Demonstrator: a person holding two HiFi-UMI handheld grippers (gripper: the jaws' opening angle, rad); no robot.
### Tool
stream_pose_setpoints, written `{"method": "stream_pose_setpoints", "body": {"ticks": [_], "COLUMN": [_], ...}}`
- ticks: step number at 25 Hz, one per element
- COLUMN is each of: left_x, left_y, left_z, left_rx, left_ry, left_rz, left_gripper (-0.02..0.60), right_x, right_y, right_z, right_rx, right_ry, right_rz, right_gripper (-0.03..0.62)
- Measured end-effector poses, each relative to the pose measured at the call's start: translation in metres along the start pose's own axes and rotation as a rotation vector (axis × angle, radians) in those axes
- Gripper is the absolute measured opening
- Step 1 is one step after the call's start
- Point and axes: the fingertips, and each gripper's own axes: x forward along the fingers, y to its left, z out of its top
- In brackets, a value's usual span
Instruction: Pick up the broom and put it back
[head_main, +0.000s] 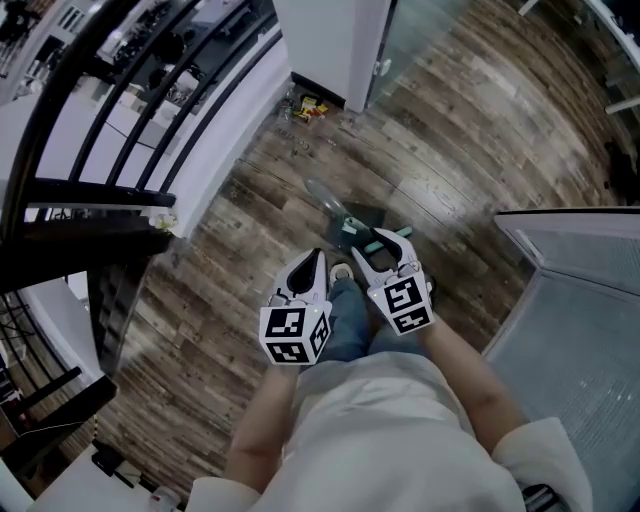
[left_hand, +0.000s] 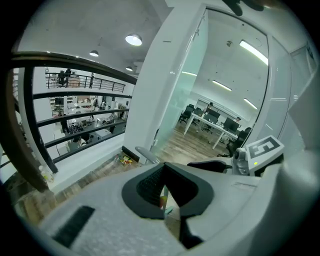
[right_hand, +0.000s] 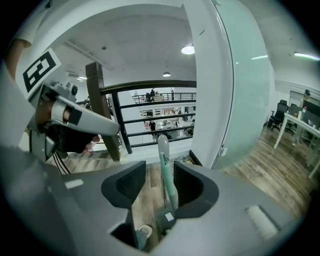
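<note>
The broom stands upright in front of my feet; its grey and teal handle (head_main: 340, 212) rises from a dark base (head_main: 366, 219) on the wood floor. In the right gripper view the teal handle (right_hand: 169, 185) runs up between the two black pads, close to the right one, and neither pad presses on it. My right gripper (head_main: 385, 246) (right_hand: 160, 173) is open around the handle. My left gripper (head_main: 316, 262) (left_hand: 164, 173) hangs just left of it, jaws together and nothing between them.
A black railing (head_main: 90, 190) runs along the left with a drop behind it. A white pillar (head_main: 330, 40) with glass beside it stands ahead, with litter (head_main: 308, 108) at its base. A grey raised surface (head_main: 580, 300) lies to the right. My shoe (head_main: 341, 272) is beneath the grippers.
</note>
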Motion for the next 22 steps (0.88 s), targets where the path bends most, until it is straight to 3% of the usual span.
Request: {"method": "stream_pose_setpoints", "body": {"ticks": [22], "left_x": [0.026], "left_y": [0.026], "left_z": [-0.018], "left_rx": [-0.027], "left_ry": [0.034], "left_rz": [-0.005], "left_gripper": [0.005], "right_x": [0.071], "right_y": [-0.016], "right_z": [-0.047], "right_rx": [-0.093], "right_ry": [0.117], "right_rz": [-0.040], "right_gripper": [0.164]}}
